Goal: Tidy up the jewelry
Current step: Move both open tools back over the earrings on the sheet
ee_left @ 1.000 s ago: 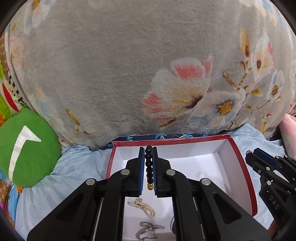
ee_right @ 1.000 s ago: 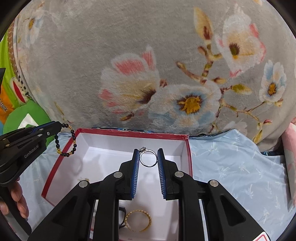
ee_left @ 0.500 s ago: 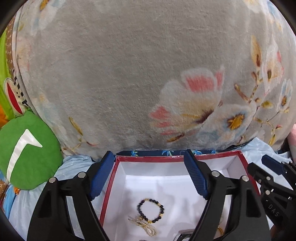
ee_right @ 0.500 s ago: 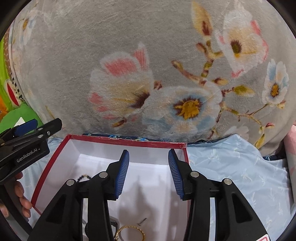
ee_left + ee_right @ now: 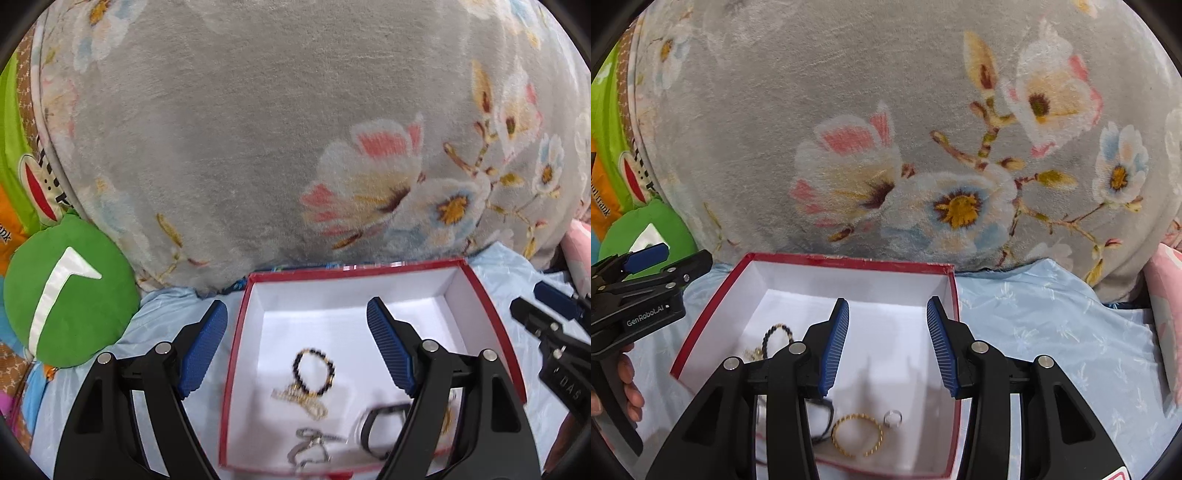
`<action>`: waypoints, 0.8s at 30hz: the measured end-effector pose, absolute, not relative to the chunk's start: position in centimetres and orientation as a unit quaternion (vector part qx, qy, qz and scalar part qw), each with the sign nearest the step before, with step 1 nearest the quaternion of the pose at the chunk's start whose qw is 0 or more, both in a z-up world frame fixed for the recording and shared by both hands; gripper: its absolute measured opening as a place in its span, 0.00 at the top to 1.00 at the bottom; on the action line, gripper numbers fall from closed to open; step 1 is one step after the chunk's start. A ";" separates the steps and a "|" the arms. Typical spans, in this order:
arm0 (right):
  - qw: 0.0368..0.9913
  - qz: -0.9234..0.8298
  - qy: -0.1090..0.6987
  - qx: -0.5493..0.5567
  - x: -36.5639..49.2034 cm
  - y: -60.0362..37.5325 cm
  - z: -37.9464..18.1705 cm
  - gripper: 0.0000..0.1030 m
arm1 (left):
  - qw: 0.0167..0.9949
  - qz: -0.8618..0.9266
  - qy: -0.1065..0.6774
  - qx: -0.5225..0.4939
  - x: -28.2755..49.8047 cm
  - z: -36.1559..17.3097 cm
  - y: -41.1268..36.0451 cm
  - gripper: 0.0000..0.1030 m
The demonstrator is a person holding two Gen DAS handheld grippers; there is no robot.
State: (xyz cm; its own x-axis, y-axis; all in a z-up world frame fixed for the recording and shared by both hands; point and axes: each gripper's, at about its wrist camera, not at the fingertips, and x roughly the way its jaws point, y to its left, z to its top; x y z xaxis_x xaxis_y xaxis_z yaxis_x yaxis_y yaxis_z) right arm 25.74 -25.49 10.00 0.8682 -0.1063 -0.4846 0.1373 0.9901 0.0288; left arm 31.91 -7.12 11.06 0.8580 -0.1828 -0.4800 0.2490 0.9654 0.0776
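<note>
Both grippers open, left gripper [image 5: 295, 347] straddling red box [image 5: 491, 325] rim

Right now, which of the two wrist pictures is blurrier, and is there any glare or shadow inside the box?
Left wrist view: softer, the beaded bracelet and the other pieces smeared by motion. Right wrist view: sharper, the gold bangle crisp; claw shadows fall on the box floor; no harsh glare. Both views: fisheye bends the edges.
</note>
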 end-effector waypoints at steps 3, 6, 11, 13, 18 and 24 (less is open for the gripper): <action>0.966 -0.056 0.252 0.032 23.1 -24.9 10.1 0.58 | 0.956 -0.114 0.259 0.079 29.5 10.6 -5.7 0.27; 0.966 -0.056 0.252 0.030 20.2 -24.3 9.9 0.58 | 0.950 -0.123 0.276 0.079 27.2 10.0 -4.5 0.27; 0.963 -0.055 0.263 0.035 15.2 -23.5 9.0 0.58 | 0.941 -0.131 0.302 0.079 22.6 8.4 -2.3 0.27; 0.960 -0.062 0.269 0.036 13.4 -23.4 8.4 0.58 | 0.935 -0.138 0.319 0.074 20.9 7.3 -1.5 0.27; 0.951 -0.077 0.297 0.044 9.0 -23.2 6.1 0.58 | 0.923 -0.131 0.353 0.076 17.7 4.3 -0.2 0.27; 0.935 -0.083 0.334 0.081 5.0 -23.6 2.4 0.58 | 0.906 -0.121 0.401 0.063 15.0 -0.1 1.1 0.27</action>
State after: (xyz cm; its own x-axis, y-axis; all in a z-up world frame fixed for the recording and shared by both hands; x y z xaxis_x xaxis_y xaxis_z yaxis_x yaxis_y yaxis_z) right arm 4.95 -23.62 2.39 0.7631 -0.1006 -0.6384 0.2088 0.9732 0.0963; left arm 15.01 1.11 -0.06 0.6493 -0.1687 -0.7416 0.2699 0.9627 0.0174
